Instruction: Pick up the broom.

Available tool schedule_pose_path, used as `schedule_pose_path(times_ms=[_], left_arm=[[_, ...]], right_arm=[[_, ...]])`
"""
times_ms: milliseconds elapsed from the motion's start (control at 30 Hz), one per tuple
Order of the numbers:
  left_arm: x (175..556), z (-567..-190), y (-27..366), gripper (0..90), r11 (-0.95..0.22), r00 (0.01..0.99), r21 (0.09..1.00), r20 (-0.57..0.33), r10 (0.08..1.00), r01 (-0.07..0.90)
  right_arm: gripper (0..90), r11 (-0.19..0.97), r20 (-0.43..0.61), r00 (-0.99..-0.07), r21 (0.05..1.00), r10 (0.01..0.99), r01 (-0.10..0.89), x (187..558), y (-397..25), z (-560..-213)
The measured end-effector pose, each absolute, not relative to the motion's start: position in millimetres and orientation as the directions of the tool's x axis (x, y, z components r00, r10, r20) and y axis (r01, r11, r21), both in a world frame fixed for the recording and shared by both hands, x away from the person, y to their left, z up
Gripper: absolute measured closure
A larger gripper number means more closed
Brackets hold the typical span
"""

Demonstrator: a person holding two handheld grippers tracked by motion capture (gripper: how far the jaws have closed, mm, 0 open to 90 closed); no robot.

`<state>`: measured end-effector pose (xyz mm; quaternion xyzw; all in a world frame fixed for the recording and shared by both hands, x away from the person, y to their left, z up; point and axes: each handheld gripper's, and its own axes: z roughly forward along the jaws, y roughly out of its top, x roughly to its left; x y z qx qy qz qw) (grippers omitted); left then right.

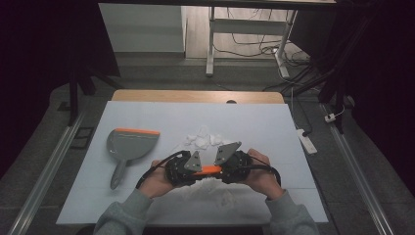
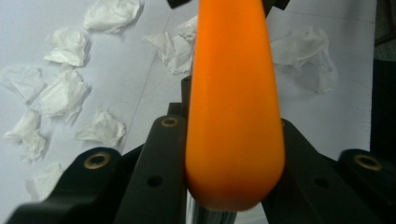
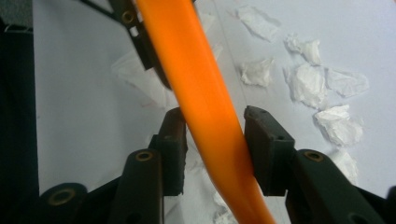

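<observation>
Presently, the scene is set out as follows.

Work in hand: an orange brush handle (image 1: 211, 170) is held between the left gripper (image 1: 183, 169) and the right gripper (image 1: 234, 166), just above the near part of the worktop (image 1: 274, 127); a sweeping-up of paper scraps is judged to be the aim.

Left fingers: pressed against the rounded butt end of the handle (image 2: 233, 140), one at each side.

Right fingers: brought in around the slimmer stretch of the handle (image 3: 205, 107); the left finger (image 3: 173, 140) is seen touching it, the other lies just beside it, and a firm pinch cannot be told for certain.

Long axis: roughly level and across the worktop, from one gripper to the other; the brush head itself cannot be made out.

Done: the handle has been taken up.

Left: crumpled tissue scraps (image 1: 203, 139) lie scattered beyond the grippers, more scraps (image 1: 220, 193) lie nearer the person, and none are in the dustpan (image 1: 128, 144), which rests well to the left, its orange lip turned away.
</observation>
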<state>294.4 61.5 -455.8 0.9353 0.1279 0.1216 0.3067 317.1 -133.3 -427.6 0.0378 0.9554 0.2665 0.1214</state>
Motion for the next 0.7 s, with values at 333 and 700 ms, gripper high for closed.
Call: schedule_pose_path(times_ms=[333,700], left_arm=[[293,-449,83,45.5,-0.640,0.848,0.734,0.173,0.501,0.228],[283,-436,133,41.7,-0.473,0.751,0.832,0.108,0.651,0.290]], right_arm=[[66.6,0.794,-0.175,-0.957,0.603,0.231,0.081,323,-145,-421],[66.8,0.734,-0.126,-0.932,0.655,0.340,0.179,336,-159,-424]])
